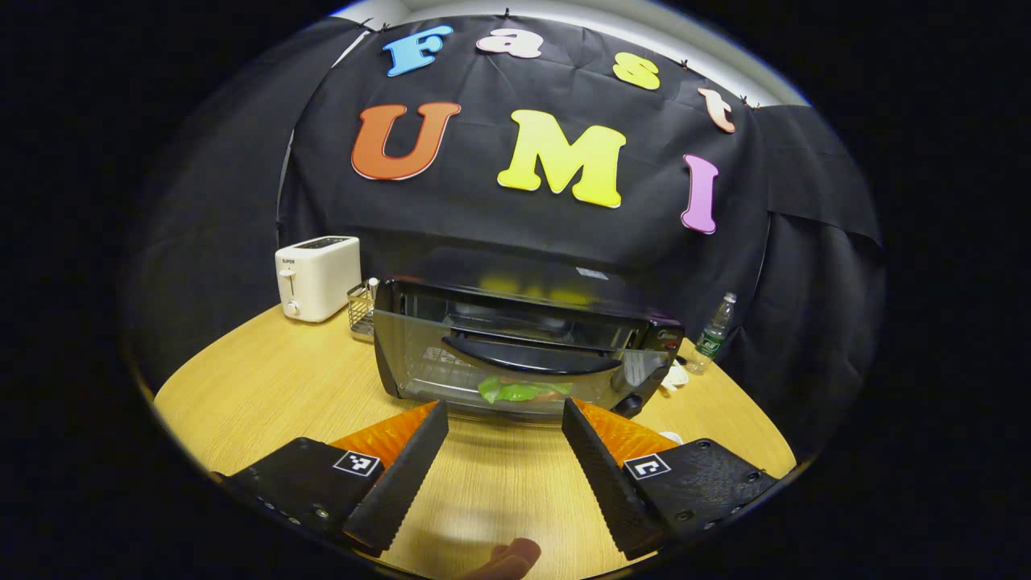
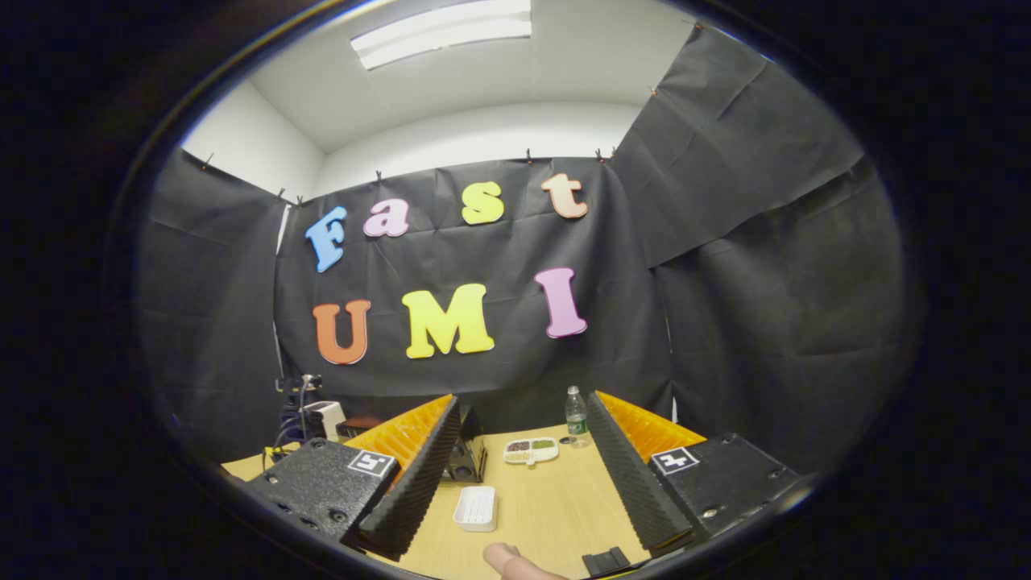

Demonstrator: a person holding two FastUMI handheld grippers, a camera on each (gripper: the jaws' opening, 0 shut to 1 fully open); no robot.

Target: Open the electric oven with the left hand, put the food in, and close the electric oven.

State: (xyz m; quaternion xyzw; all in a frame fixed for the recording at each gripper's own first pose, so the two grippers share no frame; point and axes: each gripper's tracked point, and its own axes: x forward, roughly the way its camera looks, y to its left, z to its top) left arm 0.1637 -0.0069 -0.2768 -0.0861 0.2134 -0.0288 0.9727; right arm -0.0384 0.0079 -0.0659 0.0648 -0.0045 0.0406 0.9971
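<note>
The black electric oven (image 1: 523,338) stands on the wooden table (image 1: 266,387) straight ahead in the left gripper view. Its glass door with a curved black handle (image 1: 532,356) leans out slightly at the top, as if ajar. Green and reddish food (image 1: 519,391) shows low behind the glass. My left gripper (image 1: 503,411) is open just in front of the door, with nothing between its fingers. In the right gripper view my right gripper (image 2: 523,403) is open and holds nothing, raised over the table. A dark corner of the oven (image 2: 471,451) peeks out beside its left finger.
A white toaster (image 1: 316,276) and a wire rack (image 1: 362,310) stand left of the oven, a water bottle (image 1: 713,332) to its right. The right gripper view shows a small white tray (image 2: 475,507), a divided dish of food (image 2: 532,449) and the bottle (image 2: 575,415).
</note>
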